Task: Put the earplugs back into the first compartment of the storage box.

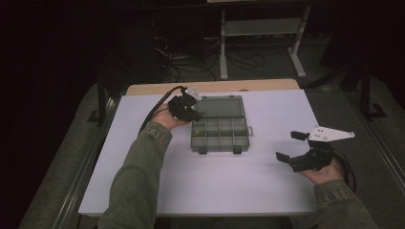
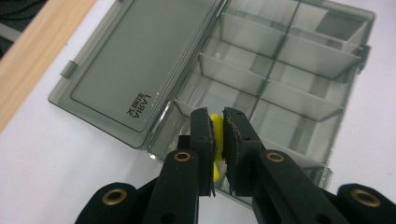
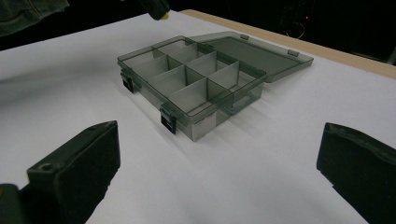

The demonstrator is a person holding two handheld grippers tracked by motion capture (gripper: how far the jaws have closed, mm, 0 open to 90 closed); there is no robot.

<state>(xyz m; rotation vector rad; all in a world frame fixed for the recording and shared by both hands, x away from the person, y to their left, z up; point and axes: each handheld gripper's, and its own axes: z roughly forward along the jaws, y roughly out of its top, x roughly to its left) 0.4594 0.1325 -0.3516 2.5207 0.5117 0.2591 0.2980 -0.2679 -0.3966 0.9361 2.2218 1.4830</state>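
Note:
A smoky grey plastic compartment box (image 1: 219, 134) lies open mid-table, its lid (image 1: 222, 106) folded flat behind it. In the left gripper view the lid (image 2: 135, 65) and the box's dividers (image 2: 261, 84) show. My left gripper (image 2: 217, 122) is shut on a small yellow piece (image 2: 216, 140), held just above the box's near corner compartment. From above, this gripper (image 1: 191, 114) hovers at the box's back left corner. My right gripper (image 1: 286, 145) rests wide open to the right of the box, nothing between its jaws. Seen from it, the box (image 3: 196, 79) sits ahead.
The white table top (image 1: 210, 181) has a wooden strip (image 1: 210, 87) along its far edge. A grey frame stand and cables (image 1: 258, 43) lie on the dark floor behind. Two black latches (image 3: 168, 120) project from the box's front.

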